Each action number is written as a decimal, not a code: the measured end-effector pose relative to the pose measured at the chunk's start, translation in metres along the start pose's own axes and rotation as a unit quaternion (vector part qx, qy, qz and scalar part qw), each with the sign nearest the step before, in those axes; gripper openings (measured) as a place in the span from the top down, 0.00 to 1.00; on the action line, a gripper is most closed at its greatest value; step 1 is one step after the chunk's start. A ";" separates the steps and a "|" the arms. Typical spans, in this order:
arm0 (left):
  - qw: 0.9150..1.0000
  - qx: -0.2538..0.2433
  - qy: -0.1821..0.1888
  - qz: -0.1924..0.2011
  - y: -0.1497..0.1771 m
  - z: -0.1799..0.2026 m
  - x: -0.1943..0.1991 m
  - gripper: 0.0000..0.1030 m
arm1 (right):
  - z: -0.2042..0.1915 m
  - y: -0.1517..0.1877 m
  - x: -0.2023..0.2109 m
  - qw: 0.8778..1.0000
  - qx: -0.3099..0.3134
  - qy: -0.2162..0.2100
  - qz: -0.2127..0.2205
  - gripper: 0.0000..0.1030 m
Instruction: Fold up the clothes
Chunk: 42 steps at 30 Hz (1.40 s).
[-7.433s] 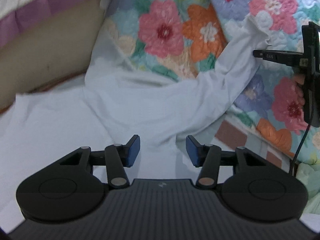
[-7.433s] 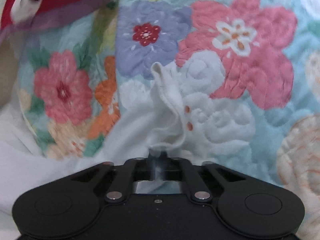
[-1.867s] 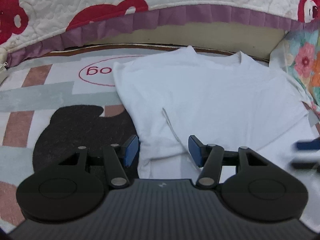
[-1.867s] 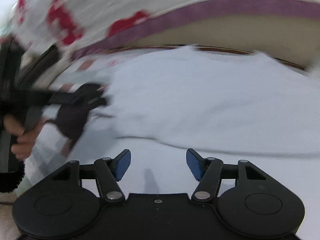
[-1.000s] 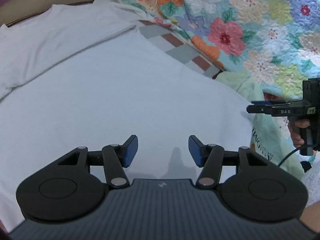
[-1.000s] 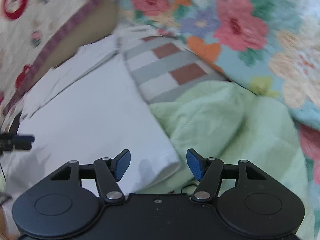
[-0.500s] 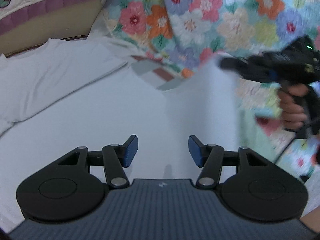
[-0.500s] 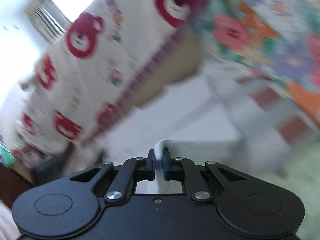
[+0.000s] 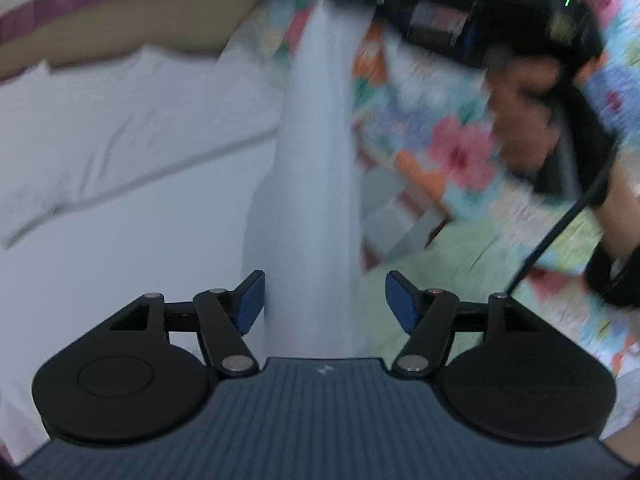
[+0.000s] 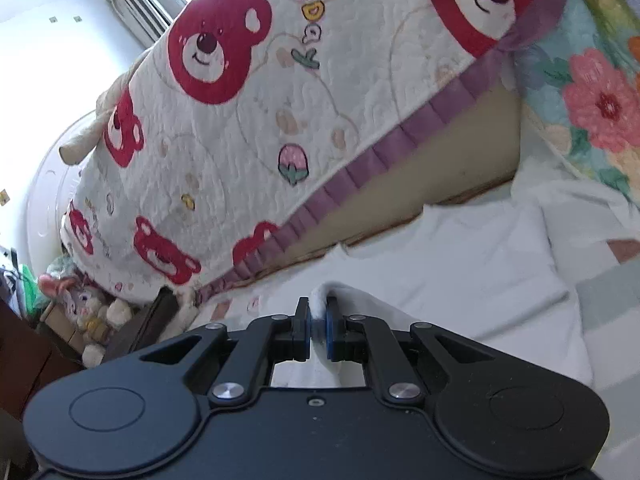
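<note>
On the floor mat beside the bed (image 10: 280,100), the white shirt (image 9: 120,128) lies spread, collar end toward the bed frame. One sleeve side already looks turned in over the body, and I judge the fold to be partway: a side edge of the shirt stands lifted in a tall strip (image 9: 316,160), not yet laid down. What remains, as I read it, is to carry that edge across, flatten it, and then fold the length; how the far side lies I cannot fully see.

My right tongs (image 10: 318,334) are pressed together on a bunched hem of the shirt, cloth squeezed between the blue pads (image 10: 331,336) and poking out above them. In the left view they show blurred, held high by the hand (image 9: 524,120) over the floral quilt (image 9: 460,152).

My left tongs (image 9: 324,300) stand wide apart, gripping nothing; the lifted strip hangs between them, close against the left pad (image 9: 250,300). Whether it touches, I cannot tell.
</note>
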<state>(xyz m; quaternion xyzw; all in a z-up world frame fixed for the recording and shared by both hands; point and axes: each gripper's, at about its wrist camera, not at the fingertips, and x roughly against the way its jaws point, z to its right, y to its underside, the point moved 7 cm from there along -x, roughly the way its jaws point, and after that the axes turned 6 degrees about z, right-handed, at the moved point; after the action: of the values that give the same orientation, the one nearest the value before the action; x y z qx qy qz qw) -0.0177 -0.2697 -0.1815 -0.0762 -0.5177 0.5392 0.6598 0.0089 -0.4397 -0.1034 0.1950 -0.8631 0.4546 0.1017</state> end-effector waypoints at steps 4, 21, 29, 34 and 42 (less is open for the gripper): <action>0.993 -0.049 -0.090 -0.062 0.017 -0.019 -0.001 0.74 | 0.010 -0.023 -0.004 0.999 -0.006 0.030 0.044 0.91; 0.959 -0.033 -0.280 0.036 -0.025 -0.121 0.068 0.76 | 0.054 -0.055 -0.023 0.982 0.082 0.161 0.051 0.92; 0.955 -0.030 -0.287 0.062 -0.044 -0.150 0.079 0.64 | 0.067 -0.060 -0.039 0.974 0.105 0.196 0.042 0.93; 0.961 -0.056 -0.262 0.073 -0.089 -0.191 0.074 0.51 | 0.078 -0.072 -0.051 0.964 0.123 0.231 0.044 0.93; 0.973 0.001 -0.177 0.145 -0.090 -0.207 0.089 0.38 | 0.111 -0.077 -0.109 0.954 0.135 0.268 -0.012 0.93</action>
<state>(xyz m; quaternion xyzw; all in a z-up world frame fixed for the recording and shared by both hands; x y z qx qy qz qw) 0.1877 -0.1408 -0.1622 -0.0533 -0.6091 0.6347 0.4726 0.1403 -0.5442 -0.1471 0.0882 -0.7320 0.6015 0.3077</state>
